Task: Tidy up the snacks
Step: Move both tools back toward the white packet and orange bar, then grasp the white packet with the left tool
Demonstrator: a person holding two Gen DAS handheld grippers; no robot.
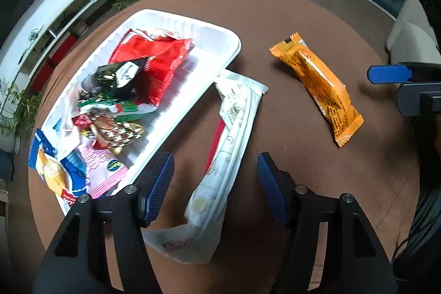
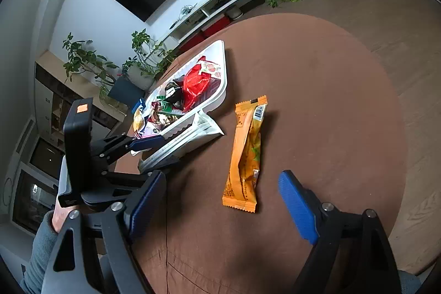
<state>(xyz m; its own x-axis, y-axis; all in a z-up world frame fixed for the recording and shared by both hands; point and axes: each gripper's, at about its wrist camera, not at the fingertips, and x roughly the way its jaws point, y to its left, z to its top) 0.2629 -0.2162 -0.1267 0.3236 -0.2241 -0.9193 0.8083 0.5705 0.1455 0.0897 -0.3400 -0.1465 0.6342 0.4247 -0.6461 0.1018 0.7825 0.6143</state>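
Note:
A long white snack packet lies on the brown table beside the white tray, which holds several wrapped snacks, a red bag among them. My left gripper points down over the white packet. It is open, and its blue pads stand apart from the packet on either side. An orange packet lies alone to the right. In the right wrist view my right gripper is open around the near end of the orange packet without touching it. The left gripper straddles the white packet by the tray.
The round table has a brown cloth, and its edge curves close on the right. A hand and grey sleeve hold the left gripper. One blue finger of the right gripper shows at the right. Potted plants and a white shelf stand beyond.

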